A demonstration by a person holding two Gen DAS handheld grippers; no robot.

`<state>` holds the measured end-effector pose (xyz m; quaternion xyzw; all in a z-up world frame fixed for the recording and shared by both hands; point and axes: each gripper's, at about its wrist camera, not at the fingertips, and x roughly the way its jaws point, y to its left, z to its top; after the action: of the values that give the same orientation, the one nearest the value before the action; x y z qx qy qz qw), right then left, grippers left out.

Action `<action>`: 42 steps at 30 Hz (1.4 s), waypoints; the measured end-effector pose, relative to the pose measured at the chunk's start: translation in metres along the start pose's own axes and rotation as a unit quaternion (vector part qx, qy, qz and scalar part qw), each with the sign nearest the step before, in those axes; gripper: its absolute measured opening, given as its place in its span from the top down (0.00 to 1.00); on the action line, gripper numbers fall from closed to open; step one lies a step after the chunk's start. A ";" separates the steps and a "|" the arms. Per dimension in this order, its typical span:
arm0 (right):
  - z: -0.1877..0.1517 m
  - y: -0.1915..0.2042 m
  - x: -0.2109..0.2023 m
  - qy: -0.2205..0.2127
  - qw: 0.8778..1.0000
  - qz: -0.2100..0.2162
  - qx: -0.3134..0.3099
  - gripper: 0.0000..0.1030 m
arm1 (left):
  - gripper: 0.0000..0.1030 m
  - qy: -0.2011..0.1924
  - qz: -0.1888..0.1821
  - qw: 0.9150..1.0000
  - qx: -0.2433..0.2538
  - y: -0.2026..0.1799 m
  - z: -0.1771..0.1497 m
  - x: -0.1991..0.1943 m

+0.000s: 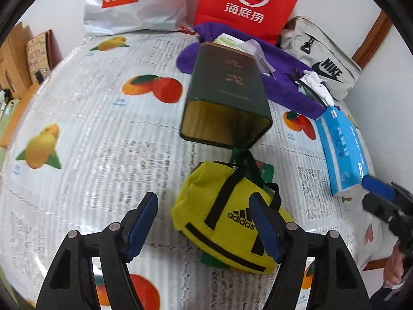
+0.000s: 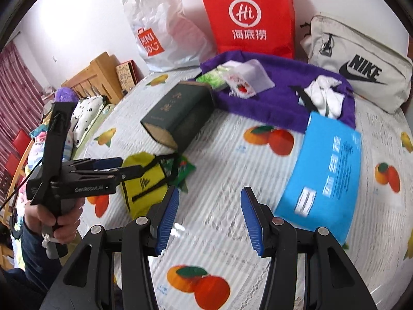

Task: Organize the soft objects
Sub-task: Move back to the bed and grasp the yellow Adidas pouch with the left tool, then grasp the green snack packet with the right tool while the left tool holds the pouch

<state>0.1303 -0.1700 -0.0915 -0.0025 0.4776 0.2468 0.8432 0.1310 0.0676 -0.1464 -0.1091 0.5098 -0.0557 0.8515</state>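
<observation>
The left gripper (image 1: 204, 223) is held low with jaws spread wide, its right finger overlapping the yellow pouch (image 1: 227, 219) on the tablecloth (image 1: 90, 129); the right gripper (image 2: 209, 218) is likewise held open over bare cloth; the blue tissue pack (image 2: 325, 178) is blurred.

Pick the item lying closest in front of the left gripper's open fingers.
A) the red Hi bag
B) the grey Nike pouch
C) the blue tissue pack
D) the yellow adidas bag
D: the yellow adidas bag sits just ahead of the open left gripper, its right finger overlapping it in the left wrist view.
</observation>
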 end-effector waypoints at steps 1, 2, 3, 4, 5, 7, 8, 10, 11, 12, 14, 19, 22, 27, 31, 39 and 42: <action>-0.003 0.001 0.002 0.003 1.000 -0.002 0.001 0.52 | 0.38 -0.003 -0.005 1.000 -0.001 0.000 0.000 0.002; -0.007 0.002 0.003 0.006 1.000 -0.003 0.003 0.52 | 0.43 0.000 -0.010 1.000 -0.002 0.001 -0.001 0.006; -0.010 0.002 0.005 0.009 1.000 -0.002 0.005 0.52 | 0.49 0.003 -0.012 1.000 -0.004 0.001 -0.001 0.009; -0.012 0.003 0.006 0.012 1.000 -0.003 0.005 0.52 | 0.52 -0.004 -0.011 1.000 -0.002 0.001 0.000 0.009; -0.015 0.003 0.008 0.016 1.000 -0.005 0.006 0.52 | 0.56 -0.009 -0.012 1.000 0.000 0.001 0.000 0.009; -0.018 0.002 0.011 0.022 1.000 -0.007 0.011 0.52 | 0.64 -0.007 -0.026 1.000 0.003 0.001 0.002 0.010; -0.019 0.002 0.012 0.025 1.000 -0.007 0.014 0.52 | 0.68 -0.008 -0.030 0.999 0.004 0.002 0.002 0.010; -0.020 0.001 0.014 0.028 0.999 -0.009 0.017 0.52 | 0.76 -0.012 -0.037 0.999 0.006 0.001 0.004 0.008; -0.020 0.001 0.015 0.028 0.999 -0.009 0.018 0.52 | 0.77 -0.014 -0.038 0.999 0.007 0.001 0.005 0.007; -0.020 0.001 0.016 0.029 0.999 -0.009 0.018 0.52 | 0.81 -0.016 -0.040 0.999 0.010 0.001 0.006 0.005; -0.019 0.002 0.019 0.033 0.999 -0.009 0.018 0.52 | 0.81 -0.018 -0.042 0.999 0.012 0.001 0.008 0.001; -0.016 0.007 0.024 0.032 0.999 0.000 0.017 0.52 | 0.83 -0.037 -0.033 0.999 0.009 0.007 0.006 -0.018; -0.015 0.013 0.030 0.038 0.999 0.008 0.014 0.52 | 0.83 -0.049 -0.028 0.998 -0.001 0.015 0.004 -0.030; -0.014 0.029 0.046 0.051 0.999 0.020 0.000 0.52 | 0.83 -0.065 -0.014 0.998 -0.019 0.034 -0.001 -0.048; -0.011 0.044 0.060 0.057 0.998 0.020 -0.011 0.52 | 0.83 -0.071 0.006 0.997 -0.030 0.052 -0.007 -0.058; 0.000 0.070 0.088 0.068 0.997 0.007 -0.019 0.52 | 0.83 -0.079 0.020 0.995 -0.056 0.089 -0.011 -0.064; 0.004 0.075 0.100 0.082 0.997 0.001 -0.001 0.52 | 0.83 -0.078 0.011 0.995 -0.061 0.097 -0.010 -0.063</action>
<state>0.1443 -0.0620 -0.1524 -0.0229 0.5451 0.2467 0.8009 0.0906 0.1738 -0.1206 -0.1587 0.4457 -0.0065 0.8810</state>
